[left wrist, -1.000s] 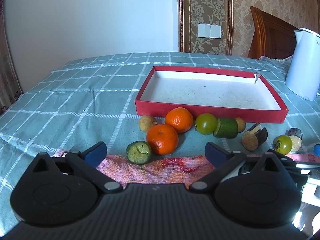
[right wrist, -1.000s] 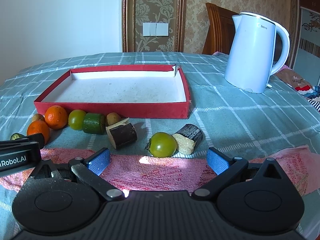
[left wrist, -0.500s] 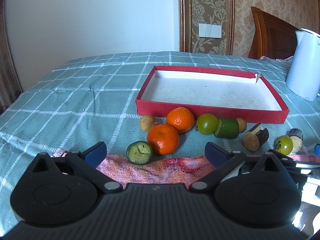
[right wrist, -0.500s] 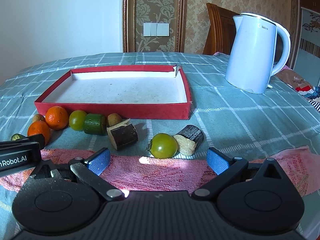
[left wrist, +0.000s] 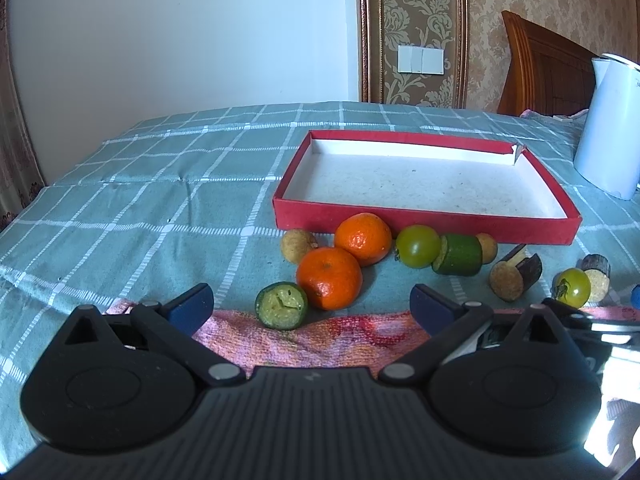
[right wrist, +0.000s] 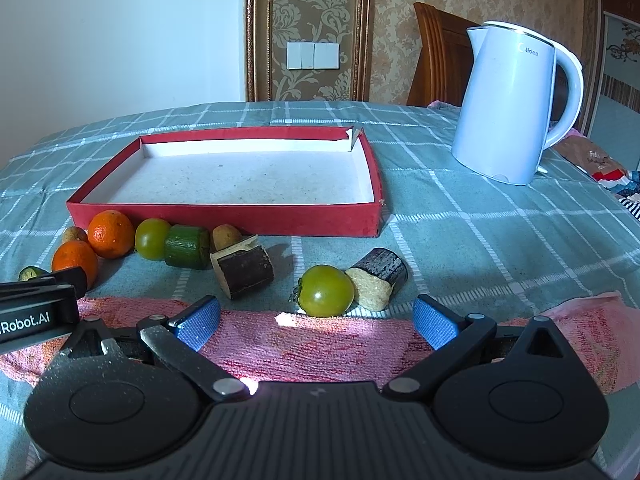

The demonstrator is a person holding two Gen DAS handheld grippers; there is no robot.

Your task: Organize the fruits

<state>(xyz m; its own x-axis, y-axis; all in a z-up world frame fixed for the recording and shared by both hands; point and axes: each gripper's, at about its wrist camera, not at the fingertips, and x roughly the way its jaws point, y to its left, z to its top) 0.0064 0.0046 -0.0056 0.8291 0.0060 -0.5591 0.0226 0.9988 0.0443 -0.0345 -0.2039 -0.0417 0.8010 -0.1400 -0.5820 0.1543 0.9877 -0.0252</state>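
Here, a checked tablecloth carries a white kettle at two o'clock and a red tray at twelve. Fruits lie before the tray: two oranges, green tomatoes, cucumber pieces. Both the left gripper and right gripper hover spread wide over a pink towel, holding nothing.

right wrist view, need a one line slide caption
Open right tool over a pink towel, facing a green tomato, with the red tray bare beyond.
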